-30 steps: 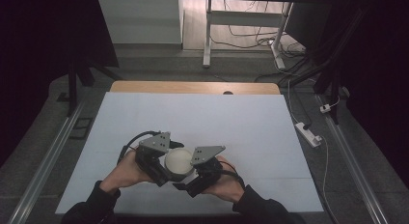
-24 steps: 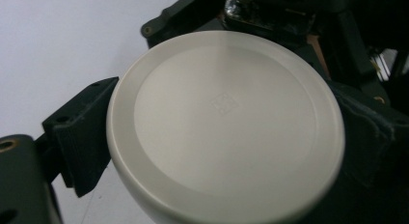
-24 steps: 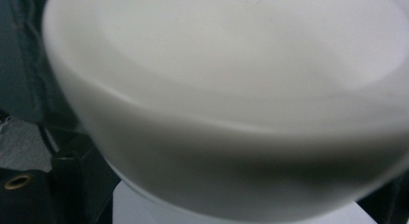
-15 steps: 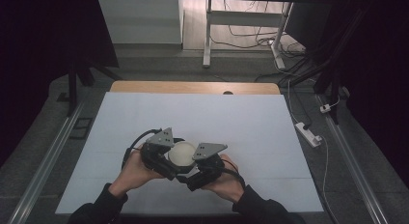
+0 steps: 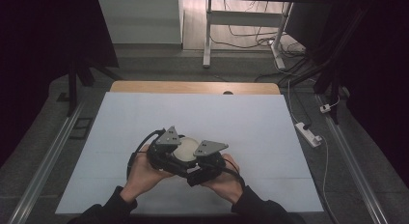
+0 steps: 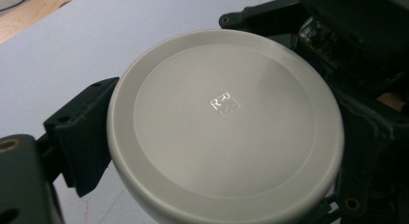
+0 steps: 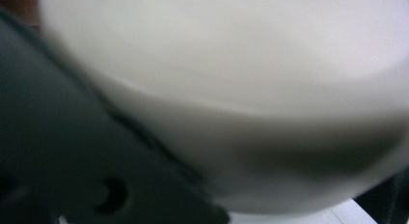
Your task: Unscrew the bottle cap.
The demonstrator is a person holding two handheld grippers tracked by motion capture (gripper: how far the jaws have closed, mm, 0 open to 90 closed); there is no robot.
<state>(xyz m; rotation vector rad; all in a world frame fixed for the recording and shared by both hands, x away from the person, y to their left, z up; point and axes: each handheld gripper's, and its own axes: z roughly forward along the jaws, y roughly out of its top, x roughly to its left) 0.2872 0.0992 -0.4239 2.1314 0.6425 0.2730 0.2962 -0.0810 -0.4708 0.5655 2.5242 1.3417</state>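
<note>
A white round container [image 5: 184,149] sits low over the white table [image 5: 270,127], held between both grippers near the front middle. My left gripper [image 5: 166,151] closes on it from the left and my right gripper [image 5: 208,161] from the right, each held in a hand. In the left gripper view its smooth flat disc face [image 6: 226,127] has a small square mark in the middle. One black finger [image 6: 79,137] presses its left rim, and the right gripper's body [image 6: 366,89] lies behind it. The right gripper view is blurred, with the white wall [image 7: 251,89] right against a black finger [image 7: 72,151].
The table's far edge is a bare wooden strip [image 5: 193,87]. A white power strip [image 5: 307,133] with a cable lies on the floor to the right. Metal rails run along both sides, and desk legs [image 5: 207,35] stand beyond the table.
Both hands, with the container between the grippers, have shifted slightly away from the person and a little to the right. The hold looks the same.
</note>
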